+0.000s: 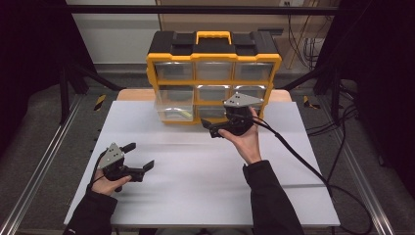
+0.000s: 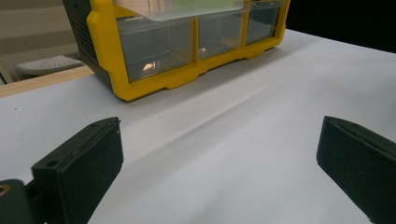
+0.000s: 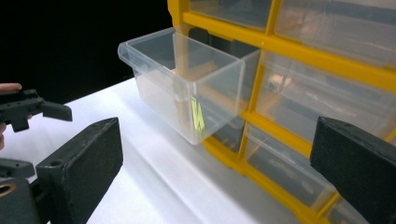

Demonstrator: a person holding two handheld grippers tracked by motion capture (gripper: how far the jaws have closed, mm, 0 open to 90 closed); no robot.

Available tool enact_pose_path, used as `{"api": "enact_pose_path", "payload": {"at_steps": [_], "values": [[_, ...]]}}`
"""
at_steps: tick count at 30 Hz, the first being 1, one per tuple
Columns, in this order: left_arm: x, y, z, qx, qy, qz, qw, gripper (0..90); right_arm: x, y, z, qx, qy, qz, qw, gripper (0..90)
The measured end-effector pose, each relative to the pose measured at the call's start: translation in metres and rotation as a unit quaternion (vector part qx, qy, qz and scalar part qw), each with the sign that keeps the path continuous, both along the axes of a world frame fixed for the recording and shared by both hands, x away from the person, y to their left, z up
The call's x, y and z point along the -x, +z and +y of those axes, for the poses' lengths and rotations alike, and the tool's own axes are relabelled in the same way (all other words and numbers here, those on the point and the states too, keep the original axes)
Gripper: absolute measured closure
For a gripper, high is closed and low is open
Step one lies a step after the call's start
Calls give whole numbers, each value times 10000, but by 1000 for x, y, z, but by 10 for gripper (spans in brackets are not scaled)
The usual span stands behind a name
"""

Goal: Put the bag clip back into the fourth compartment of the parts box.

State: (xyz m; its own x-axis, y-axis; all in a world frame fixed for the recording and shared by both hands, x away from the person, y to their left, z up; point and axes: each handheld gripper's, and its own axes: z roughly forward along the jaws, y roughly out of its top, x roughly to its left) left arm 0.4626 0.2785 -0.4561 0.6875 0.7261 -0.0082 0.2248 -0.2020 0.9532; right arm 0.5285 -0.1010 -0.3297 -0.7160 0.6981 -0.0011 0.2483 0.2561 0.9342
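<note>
Broadly, the white bench carries a yellow-and-black drawer cabinet at its far edge. Its clear middle-left drawer is pulled well out, with something greenish-yellow inside. The right gripper hovers near the cabinet's lower front, right of the open drawer, fingers spread wide and empty. The left gripper sits low over the bench's near left, well apart from the cabinet, fingers likewise wide and empty.
</note>
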Motion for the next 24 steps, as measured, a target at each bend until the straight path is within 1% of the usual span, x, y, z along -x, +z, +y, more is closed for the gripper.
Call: {"api": "enact_pose_path", "payload": {"at_steps": [8, 14, 16, 24], "values": [[0, 0, 0, -8, -12, 7, 10000, 4, 9, -15, -15, -30, -48, 23, 10000, 20], [0, 0, 0, -7, -8, 5, 10000, 4, 16, -27, -29, -125, -45, 86, 9999, 18], [0, 0, -1, -5, -15, 11, 10000, 4, 20, -32, -33, -195, -27, 103, 9998, 17], [0, 0, -1, -25, -27, 10, 10000, 4, 29, -47, -52, -228, -121, 120, 9996, 13]]}}
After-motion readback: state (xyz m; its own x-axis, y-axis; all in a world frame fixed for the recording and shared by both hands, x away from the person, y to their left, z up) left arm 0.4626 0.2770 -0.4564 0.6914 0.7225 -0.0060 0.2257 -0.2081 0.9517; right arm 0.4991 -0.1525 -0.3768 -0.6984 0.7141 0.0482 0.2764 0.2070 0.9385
